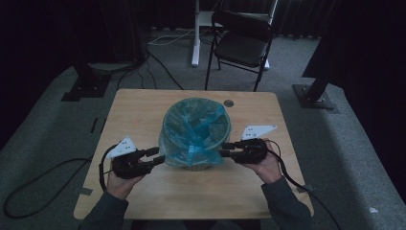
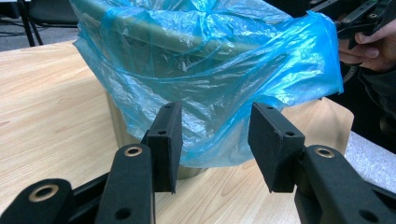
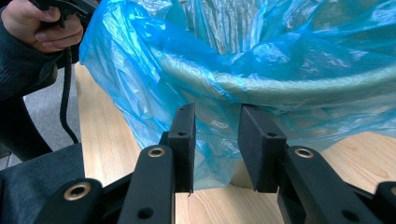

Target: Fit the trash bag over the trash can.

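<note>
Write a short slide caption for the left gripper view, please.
Open left gripper facing the blue bag draped over a bin on the table.

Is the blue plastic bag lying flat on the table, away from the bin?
No, the blue bag lines the bin and hangs over its rim.

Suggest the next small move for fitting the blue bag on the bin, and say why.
Probably close the left gripper on the bag hem and pull it down: its jaws stand open around loose plastic hanging below the bin rim.
</note>
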